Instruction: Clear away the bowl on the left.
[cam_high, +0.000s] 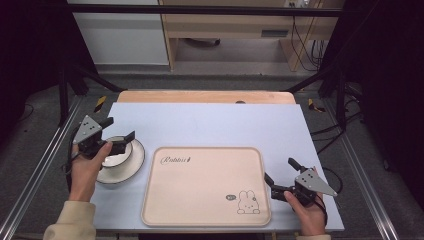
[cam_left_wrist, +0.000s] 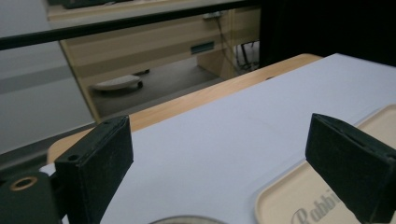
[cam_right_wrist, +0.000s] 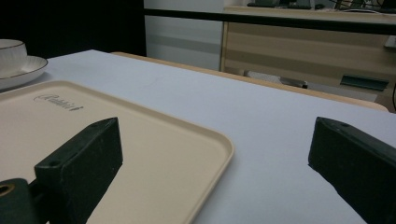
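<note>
Item, nearest the person: right gripper (cam_high: 278, 174), black two-jaw tool with grey three-cornered plate, held low at the near right corner of the table, jaws spread wide and empty, standing just off the right edge of the tray; in its own view one jaw hangs over the tray's corner, the other over bare cloth. Item: cream rectangular plastic tray with rounded corners, a rabbit drawing and script lettering (cam_high: 200, 210), lying flat at the table's near middle, bare. Item: pale blue-grey table cover (cam_high: 210, 125), smooth. Item, left and a little farther: white round ceramic saucer with a thin dark rim line (cam_high: 136, 159), carrying a small white cup (cam_right_wrist: 10, 50), standing just beside the tray's left edge, apart from it. Item: left gripper (cam_high: 120, 128), jaws spread, empty, poised directly above the cup and saucer. Handling note, as judgement: the step appears to be taking the cup or saucer toward the tray; lower the left jaws squarely astride the cup wall, close gently, lift level; right gripper may steady the tray.
</note>
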